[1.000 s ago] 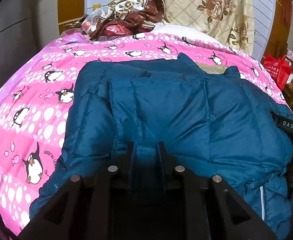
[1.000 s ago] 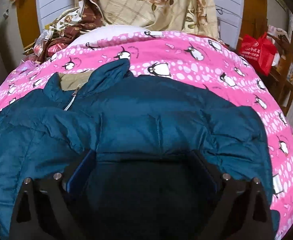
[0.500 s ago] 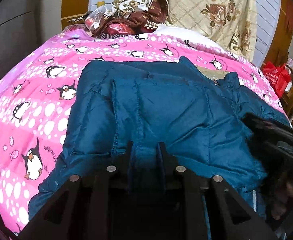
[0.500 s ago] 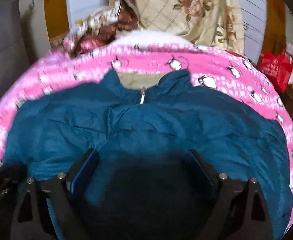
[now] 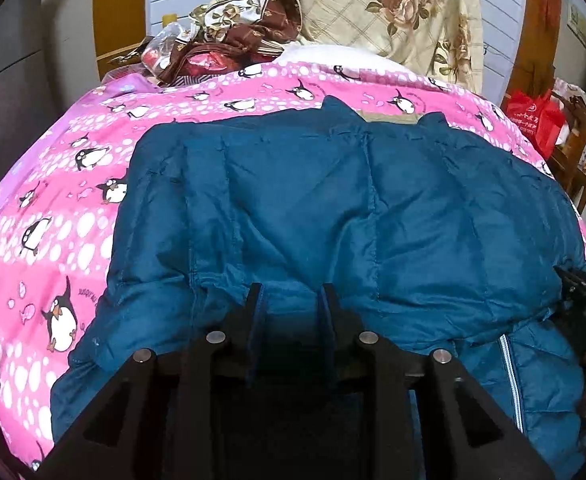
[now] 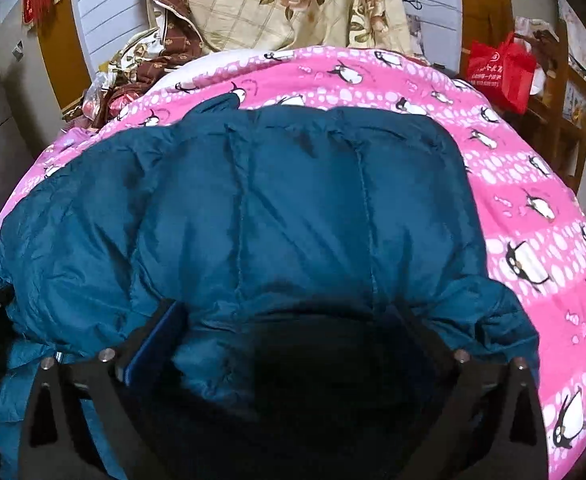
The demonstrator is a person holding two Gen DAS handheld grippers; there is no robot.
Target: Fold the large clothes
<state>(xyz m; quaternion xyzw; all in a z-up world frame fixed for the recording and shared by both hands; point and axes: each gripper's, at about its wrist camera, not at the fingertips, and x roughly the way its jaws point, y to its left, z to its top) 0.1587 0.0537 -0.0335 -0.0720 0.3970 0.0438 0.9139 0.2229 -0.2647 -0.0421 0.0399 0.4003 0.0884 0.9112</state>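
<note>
Slippery teal quilted nylon forms the jacket (image 5: 333, 216), which lies spread on the pink penguin bedspread (image 5: 33, 240) of the bed, collar at the far end. The left tool (image 5: 289, 300), narrow and just widening, has a hem fold between its pads; whether they still press cannot be told, so the fold may slip free. The right tool (image 6: 285, 320) stands wide and holds nothing, and the puffy fill may spring a flap back.

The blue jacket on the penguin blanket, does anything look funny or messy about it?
A little. The blue jacket lies puffy and wrinkled on the penguin blanket, and its near hem is bunched up. Nothing looks torn or spilled.
</note>
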